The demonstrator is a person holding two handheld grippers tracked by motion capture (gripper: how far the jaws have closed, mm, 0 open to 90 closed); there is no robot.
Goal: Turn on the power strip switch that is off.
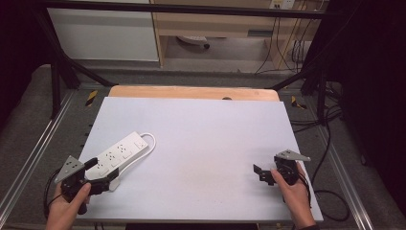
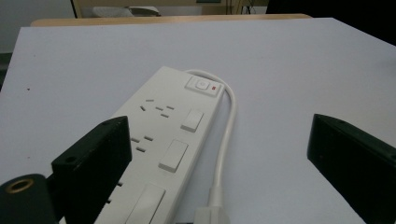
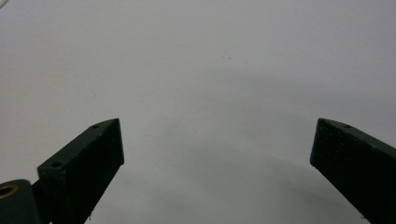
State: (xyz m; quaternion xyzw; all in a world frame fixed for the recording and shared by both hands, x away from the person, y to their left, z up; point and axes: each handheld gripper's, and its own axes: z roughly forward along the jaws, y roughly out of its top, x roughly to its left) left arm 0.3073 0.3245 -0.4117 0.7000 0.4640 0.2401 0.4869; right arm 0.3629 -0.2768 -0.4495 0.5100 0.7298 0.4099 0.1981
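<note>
Left gripper (image 1: 106, 178), jaws wide apart, straddles the near end of a white power strip (image 1: 118, 155); right gripper (image 1: 259, 171) gapes over bare white tabletop (image 1: 206, 139).

table: white sheet (image 1: 210, 143) lay over a wooden top (image 1: 191, 92), wood strip showed along the far edge
frame: black metal bars (image 1: 191, 8) ran across the top and slanted down both sides
rails: grey aluminium rails (image 1: 33, 153) ran along the table's left and right
floor: grey carpet (image 1: 225, 50), black cables (image 1: 330, 143) trailed at right
furniture: white cabinet (image 1: 103, 36) at far left, wooden shelf unit (image 1: 215, 24) beside it
light: even and dim, dark at both edges
</note>
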